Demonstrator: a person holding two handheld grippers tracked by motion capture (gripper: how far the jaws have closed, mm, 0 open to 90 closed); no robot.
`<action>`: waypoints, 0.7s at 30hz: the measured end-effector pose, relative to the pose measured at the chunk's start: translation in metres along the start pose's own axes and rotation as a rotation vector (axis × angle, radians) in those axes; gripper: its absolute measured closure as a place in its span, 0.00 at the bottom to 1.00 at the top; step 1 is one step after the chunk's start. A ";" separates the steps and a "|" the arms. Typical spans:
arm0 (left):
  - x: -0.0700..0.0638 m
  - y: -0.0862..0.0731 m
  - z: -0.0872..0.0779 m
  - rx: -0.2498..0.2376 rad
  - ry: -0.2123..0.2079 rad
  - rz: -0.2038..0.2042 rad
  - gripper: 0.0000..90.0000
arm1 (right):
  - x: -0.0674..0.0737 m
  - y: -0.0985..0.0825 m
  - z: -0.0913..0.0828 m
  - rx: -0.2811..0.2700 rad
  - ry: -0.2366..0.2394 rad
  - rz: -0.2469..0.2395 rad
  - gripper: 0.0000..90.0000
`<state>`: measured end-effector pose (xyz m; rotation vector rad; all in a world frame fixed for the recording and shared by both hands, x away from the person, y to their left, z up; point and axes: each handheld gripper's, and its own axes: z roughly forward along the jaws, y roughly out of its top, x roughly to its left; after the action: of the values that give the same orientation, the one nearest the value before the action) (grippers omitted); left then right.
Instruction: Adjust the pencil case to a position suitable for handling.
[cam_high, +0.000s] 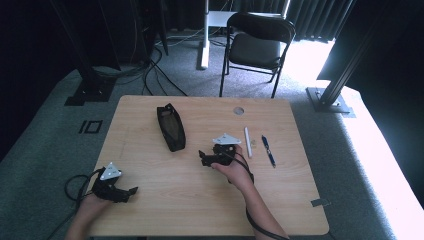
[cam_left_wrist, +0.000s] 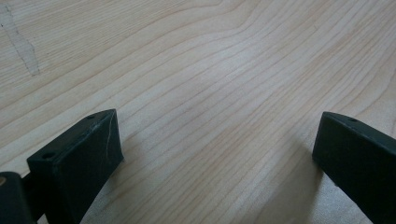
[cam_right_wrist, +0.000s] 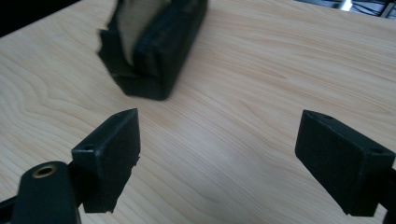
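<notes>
1. The pale wooden table (cam_high: 165, 200) carries everything.
2. The black soft fabric pouch (cam_high: 171, 126), mouth open, lies left of centre, near the right gripper.
3. The right gripper (cam_right_wrist: 217, 154) faces it, jaws spread, empty.
4. The left gripper (cam_left_wrist: 217, 149) rests apart, jaws spread.
5. The pouch looks limp; a one-sided pinch could probably collapse its mouth.
</notes>
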<state>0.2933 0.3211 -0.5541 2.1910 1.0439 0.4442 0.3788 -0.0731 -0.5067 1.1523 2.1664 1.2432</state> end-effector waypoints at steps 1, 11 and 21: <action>0.000 0.000 0.000 0.000 0.000 0.000 0.02 | 0.005 0.002 0.003 -0.001 0.010 -0.001 0.15; 0.000 0.000 0.000 0.000 0.000 0.000 0.02 | 0.043 0.021 0.031 -0.015 0.074 -0.021 0.15; 0.000 0.000 0.000 0.001 0.001 0.001 0.02 | 0.061 0.034 0.053 0.002 0.113 -0.074 0.45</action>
<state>0.2934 0.3212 -0.5541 2.1923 1.0435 0.4455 0.3940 0.0133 -0.5023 1.0154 2.2708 1.3032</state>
